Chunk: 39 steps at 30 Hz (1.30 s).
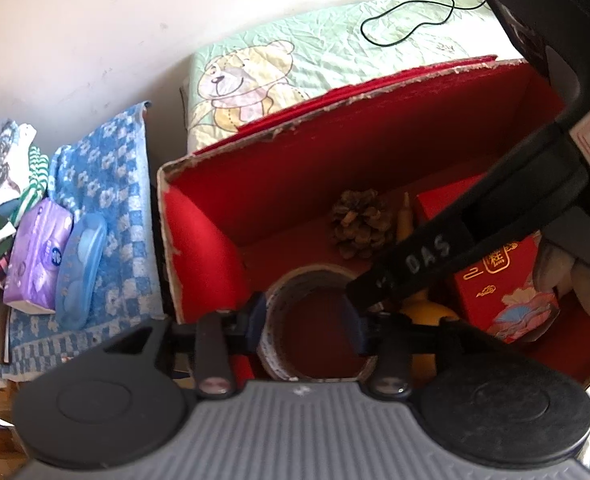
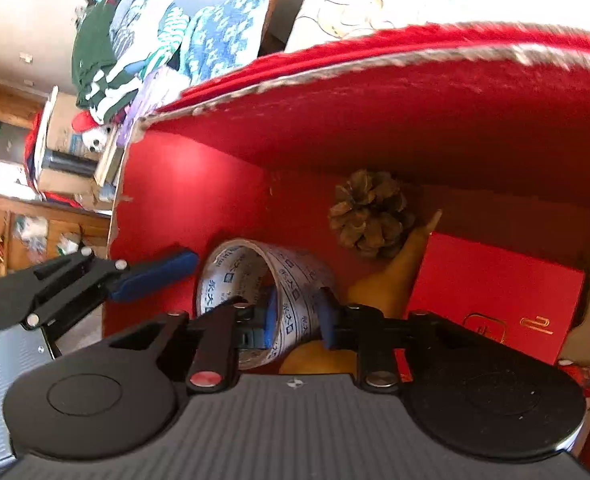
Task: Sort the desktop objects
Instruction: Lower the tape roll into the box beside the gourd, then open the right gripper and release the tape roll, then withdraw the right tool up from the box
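A roll of printed tape [image 2: 255, 280] stands inside the red box [image 2: 183, 200], near its left wall. My right gripper [image 2: 297, 318] is shut on the tape's rim, one finger inside the ring and one outside. In the left wrist view the tape [image 1: 315, 292] sits between my left gripper's [image 1: 307, 324] blue fingers, which look spread around it; a grip cannot be judged. The right gripper's black body [image 1: 495, 208] crosses that view. A pine cone [image 2: 369, 214], a yellow item [image 2: 399, 256] and a red gift packet [image 2: 491, 296] lie in the box.
Left of the box lie a blue floral towel [image 1: 107, 208], a purple tissue pack [image 1: 35, 256], a blue case [image 1: 81, 268] and folded clothes [image 1: 3, 168]. Behind the box is a green bear-print pillow [image 1: 295, 64] with a black cord [image 1: 411, 20]. A wooden cabinet [image 2: 23, 232] stands far left.
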Motion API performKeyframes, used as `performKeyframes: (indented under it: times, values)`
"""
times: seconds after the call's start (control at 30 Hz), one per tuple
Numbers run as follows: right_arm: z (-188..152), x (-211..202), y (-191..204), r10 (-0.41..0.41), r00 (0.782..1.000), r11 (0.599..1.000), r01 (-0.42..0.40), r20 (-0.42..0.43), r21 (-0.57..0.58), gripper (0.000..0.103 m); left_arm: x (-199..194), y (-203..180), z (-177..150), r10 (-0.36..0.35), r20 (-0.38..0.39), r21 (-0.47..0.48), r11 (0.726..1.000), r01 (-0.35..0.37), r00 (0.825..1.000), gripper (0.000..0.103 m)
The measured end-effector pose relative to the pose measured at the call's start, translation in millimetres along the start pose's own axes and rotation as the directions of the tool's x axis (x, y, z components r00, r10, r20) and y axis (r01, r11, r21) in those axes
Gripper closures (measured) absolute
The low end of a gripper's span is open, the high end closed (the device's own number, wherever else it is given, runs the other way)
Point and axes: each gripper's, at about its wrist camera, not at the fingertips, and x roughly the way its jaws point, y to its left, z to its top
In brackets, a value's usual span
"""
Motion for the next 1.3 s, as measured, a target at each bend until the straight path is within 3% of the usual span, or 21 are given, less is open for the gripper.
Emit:
performKeyframes:
  times: [0.13,0.2,0.33,0.5,0.63,0.73,0.83,1.23,1.3]
  values:
    - [-4,-18,3,-0.010,0.998,1.000,0.011,0.061,-0.023,0.078,0,0,1,0.007,0.001,-0.028,1.000,-0.007,1.000,0.050]
    - [-9,-30,5,-0.060,0.992,0.997,0.063,0.107,-0.031,0.078,0,-1,2,0.017,-0.003,-0.057,0.998,-0.017,1.000,0.048]
    - [-26,-55,9,-0.210,0.953,0.973,0.225,0.218,-0.043,0.077,0,-6,3,0.041,-0.004,-0.113,0.993,-0.041,0.999,0.043]
    - [-44,-82,4,-0.239,0.920,0.971,0.236,0.311,0.050,0.073,-4,-15,5,0.017,-0.005,-0.182,0.983,-0.018,1.000,0.040]
    - [-59,-100,0,-0.303,0.880,0.952,0.291,0.366,0.090,0.072,-13,-20,3,0.010,0.000,-0.240,0.971,-0.010,1.000,0.035]
    - [-69,-106,1,-0.313,0.870,0.950,0.294,0.381,0.108,0.071,-17,-26,3,0.037,-0.001,-0.264,0.964,-0.036,0.999,0.034]
    - [-77,-110,0,-0.334,0.860,0.943,0.307,0.387,0.131,0.059,-23,-31,-2,0.057,0.003,-0.277,0.959,-0.054,0.998,0.033]
    - [-102,-111,21,-0.414,0.802,0.907,0.405,0.430,0.117,0.052,-40,-27,-12,0.073,0.007,-0.362,0.930,-0.065,0.997,0.028]
    - [-104,-111,22,-0.411,0.802,0.908,0.402,0.433,0.118,0.050,-44,-32,-13,0.106,0.005,-0.348,0.932,-0.098,0.994,0.020]
